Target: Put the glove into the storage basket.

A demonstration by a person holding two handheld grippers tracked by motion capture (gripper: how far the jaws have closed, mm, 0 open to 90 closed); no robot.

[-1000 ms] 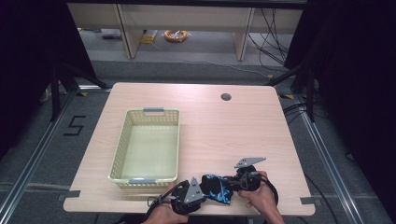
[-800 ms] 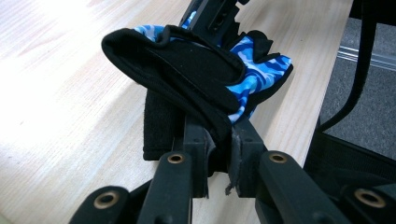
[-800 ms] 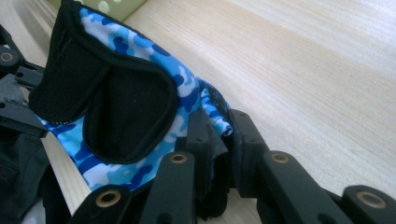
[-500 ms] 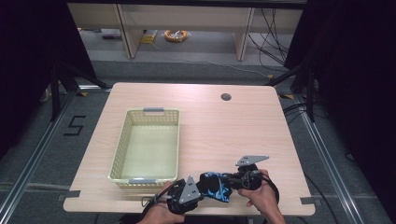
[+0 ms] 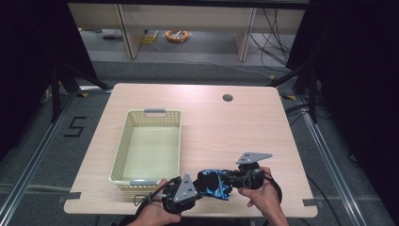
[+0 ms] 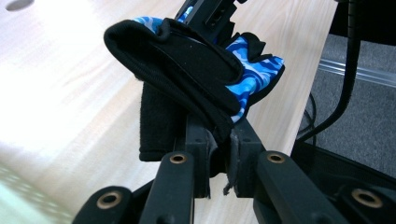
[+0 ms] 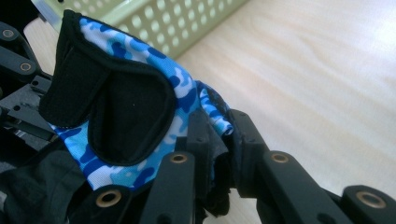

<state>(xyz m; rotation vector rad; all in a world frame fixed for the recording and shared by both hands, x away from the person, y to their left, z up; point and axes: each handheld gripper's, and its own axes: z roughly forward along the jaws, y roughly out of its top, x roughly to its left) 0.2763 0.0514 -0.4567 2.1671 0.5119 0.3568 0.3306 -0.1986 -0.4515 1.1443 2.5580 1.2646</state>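
Observation:
A blue camouflage and black fabric piece (image 5: 215,184) hangs just above the table's near edge, stretched between both grippers. My left gripper (image 5: 201,185) comes in from the left and is shut on one end; in the left gripper view its jaws (image 6: 219,137) pinch the black folded edge of the fabric (image 6: 187,70). My right gripper (image 5: 229,181) comes in from the right and is shut on the other end; in the right gripper view the jaws (image 7: 215,128) clamp the blue patterned edge of the fabric (image 7: 126,102). A hand holds each gripper.
A pale green perforated basket (image 5: 123,146) with nothing in it stands on the left half of the wooden table (image 5: 226,132), just beyond my left hand. A round cable hole (image 5: 227,98) sits at the far right. Dark floor and rails surround the table.
Both grippers have risen slightly together, and the fabric between them has come up off the tabletop. Both grips stay closed.

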